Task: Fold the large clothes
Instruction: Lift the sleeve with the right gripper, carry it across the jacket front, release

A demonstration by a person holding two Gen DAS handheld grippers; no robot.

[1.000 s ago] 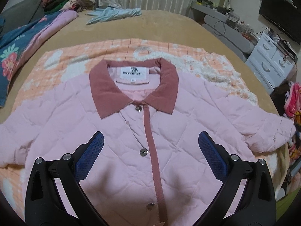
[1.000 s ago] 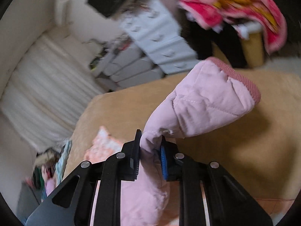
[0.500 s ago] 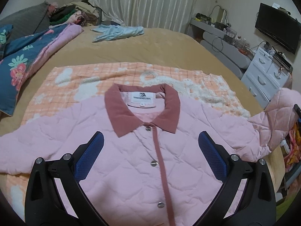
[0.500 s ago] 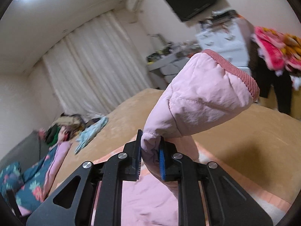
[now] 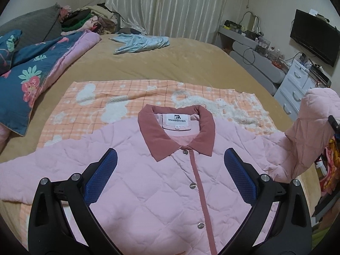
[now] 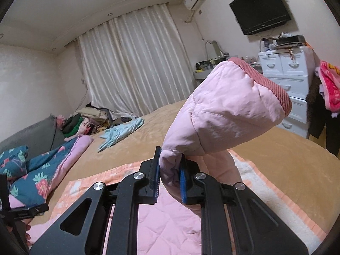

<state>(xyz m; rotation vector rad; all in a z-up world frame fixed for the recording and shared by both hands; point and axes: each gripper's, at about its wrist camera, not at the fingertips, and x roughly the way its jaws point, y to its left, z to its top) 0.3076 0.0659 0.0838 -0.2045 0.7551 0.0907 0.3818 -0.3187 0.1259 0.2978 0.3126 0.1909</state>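
Right gripper (image 6: 170,177) fingers clamp the jacket (image 5: 161,193) sleeve (image 6: 225,114) up off the bed (image 5: 170,61); left gripper (image 5: 170,180) fingers hang wide open over its front.

Floral quilt (image 5: 31,72) left on bed (image 5: 170,61); blue garment (image 5: 142,43) near curtains (image 5: 170,6); TV (image 6: 260,6) wall-mounted.

Your surface is a bed (image 5: 191,63) under a tan cover. At frame center lies an orange checked blanket (image 5: 119,97), with the jacket (image 5: 148,191) on it. At upper center you have a light blue garment (image 5: 142,43); at left, a floral quilt (image 5: 40,68).
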